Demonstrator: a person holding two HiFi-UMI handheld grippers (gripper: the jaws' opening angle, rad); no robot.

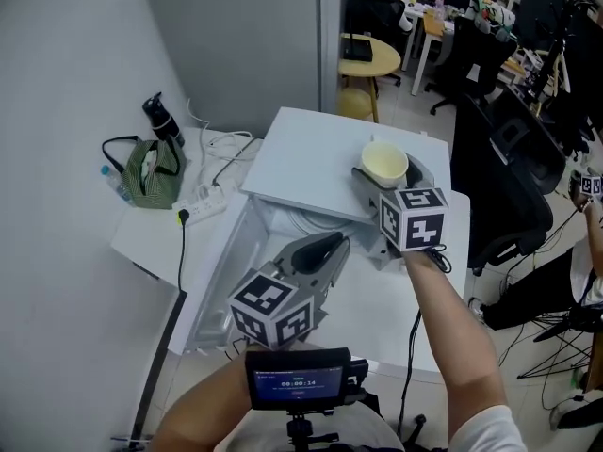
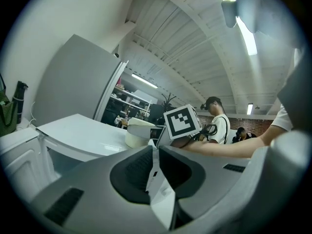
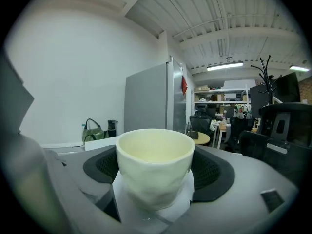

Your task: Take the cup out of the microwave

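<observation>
Right gripper view shows the cream cup [image 3: 155, 155] clamped in the right gripper's [image 3: 155, 172] wide jaws, out of the microwave [image 1: 311, 163] but not yet set down; the left gripper's [image 2: 155, 152] jaws are closed and empty.

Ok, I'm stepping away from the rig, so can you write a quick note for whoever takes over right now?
Right gripper: shut on the cup, which is upright.
Left gripper: shut, empty, by the open front of the microwave.
Done: the cup is out, held beside the microwave's top.
Left: probably set it down on the table.
</observation>
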